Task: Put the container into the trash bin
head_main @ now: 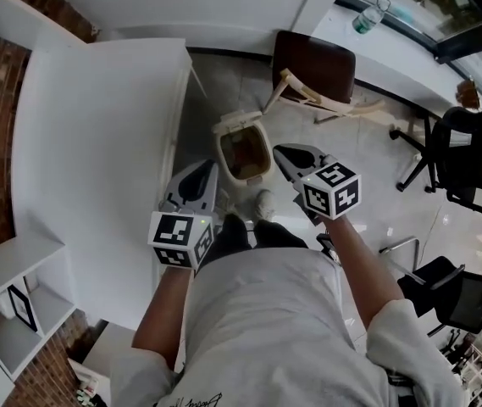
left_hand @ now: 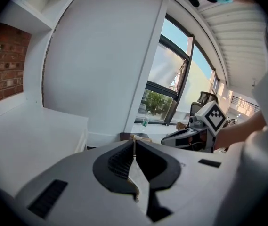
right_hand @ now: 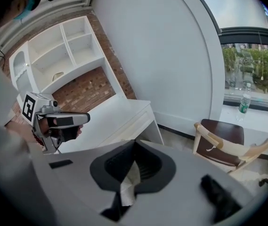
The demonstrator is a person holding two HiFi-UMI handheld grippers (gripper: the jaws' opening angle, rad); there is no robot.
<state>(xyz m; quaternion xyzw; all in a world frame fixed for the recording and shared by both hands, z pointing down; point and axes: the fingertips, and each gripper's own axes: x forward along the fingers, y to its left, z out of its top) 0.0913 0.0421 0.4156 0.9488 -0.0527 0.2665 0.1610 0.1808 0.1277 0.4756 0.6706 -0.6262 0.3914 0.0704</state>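
Floor [head_main: 224,87], bin [head_main: 245,153] between left tool [head_main: 204,171], right tool [head_main: 283,152]

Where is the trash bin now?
In the head view the trash bin stands on the floor, just ahead of the person's shoes, right of the white table and before the brown chair.

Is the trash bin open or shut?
Open. The lid of the trash bin is tipped back, showing its brown inside.
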